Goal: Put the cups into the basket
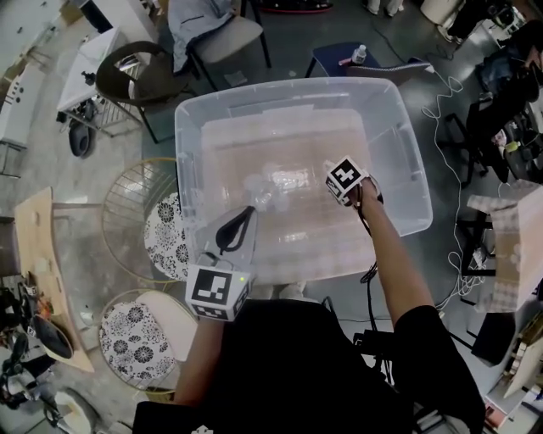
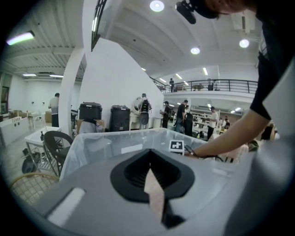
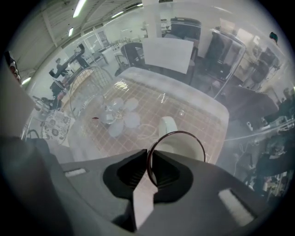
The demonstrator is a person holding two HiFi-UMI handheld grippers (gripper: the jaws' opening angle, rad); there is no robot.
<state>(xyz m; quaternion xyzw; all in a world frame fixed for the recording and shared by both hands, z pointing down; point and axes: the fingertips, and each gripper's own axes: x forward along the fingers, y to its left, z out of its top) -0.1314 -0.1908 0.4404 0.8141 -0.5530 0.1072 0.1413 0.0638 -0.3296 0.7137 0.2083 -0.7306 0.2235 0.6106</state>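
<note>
Here the large clear plastic bin (image 1: pixel 191 153), serving as the basket, is filling the view. The right gripper (image 3: pixel 150 166) is clamping the dark rim of a white round cup (image 3: pixel 182 150) low inside it, so placing is in hand; next the jaws need parting. Clear cups (image 3: pixel 117 115) are lying well aside, leaving free floor. The left gripper (image 2: pixel 150 159) is hovering closed and empty near the front wall.

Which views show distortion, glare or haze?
Both gripper views: fisheye bending, dark corners. Left gripper view: lamps glare on the ceiling. Right gripper view: the bin wall looks hazy. Head view: the clear cups nearly vanish against the bin floor.
</note>
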